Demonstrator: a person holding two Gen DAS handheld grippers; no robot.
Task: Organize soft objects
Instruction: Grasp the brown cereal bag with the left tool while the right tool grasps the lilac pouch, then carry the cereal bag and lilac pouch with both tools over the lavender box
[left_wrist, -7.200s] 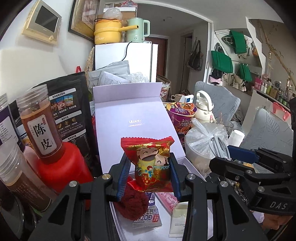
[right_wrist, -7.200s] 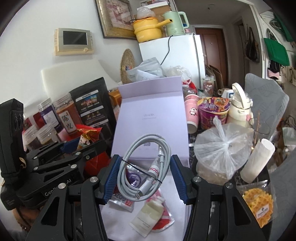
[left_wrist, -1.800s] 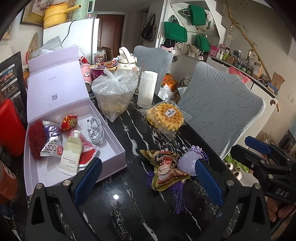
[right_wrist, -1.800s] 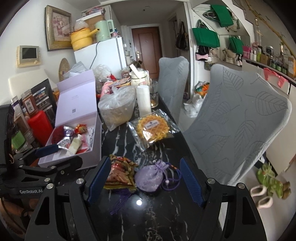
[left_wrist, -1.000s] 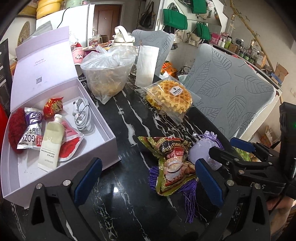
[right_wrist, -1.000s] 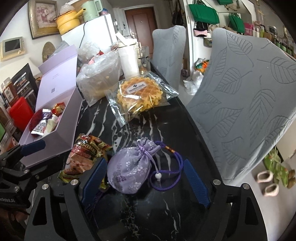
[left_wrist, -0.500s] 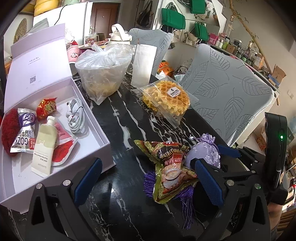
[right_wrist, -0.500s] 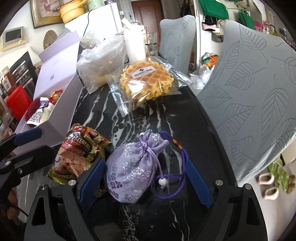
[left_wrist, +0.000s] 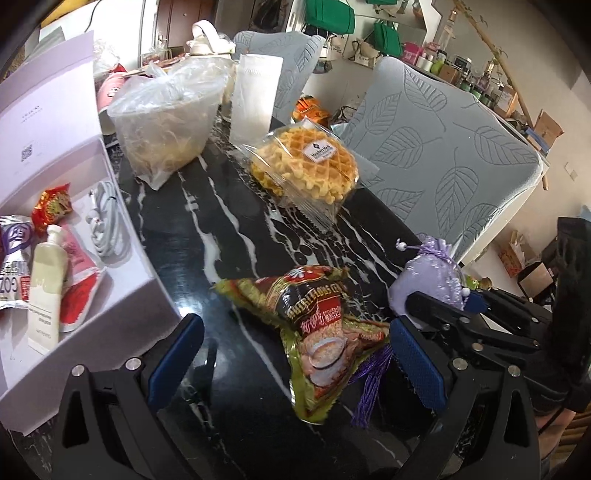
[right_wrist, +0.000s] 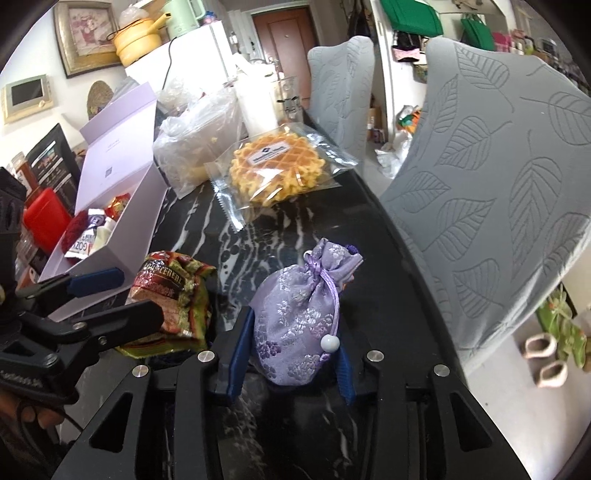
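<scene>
Far ahead of both pairs of fingers: black table (right_wrist: 280, 236), white-veined, hard and glossy, slippery under anything dragged.

Beyond the left fingertips, off to their outer side: open lilac box (right_wrist: 136, 229), stiff card, straight walls, already holding small packets and a coiled cable.

Straight ahead of the right fingertips, well apart: waffle pack (right_wrist: 277, 166), clear crinkly film over a ridged golden disc. Looks crushable; better gripped by the sealed film edge.

Between the left gripper (left_wrist: 295, 358) pads, untouched: snack packet (left_wrist: 317, 325), shiny green-and-red foil, flat and pillowy. Fingers spread wide, nothing held. Probably light and slick; better pinched across the crimped end than across the puffed middle.

Between the right gripper (right_wrist: 293, 343) pads: lavender pouch (right_wrist: 299, 317), brocade satin with a woven flower pattern, round belly, gathered neck pointing away from the fingertips. Jaws closing, both pads pressing into the belly from either side. Seems soft, light, compressible and hardly fragile; satin likely to slide, so a hold low on the full belly looks sound.

Trailing down the pouch towards the right pad: thin violet drawstring (right_wrist: 327, 291), limp, liable to snag.

At its end, just beside that pad: small white bead (right_wrist: 330, 343), hard and smooth.
</scene>
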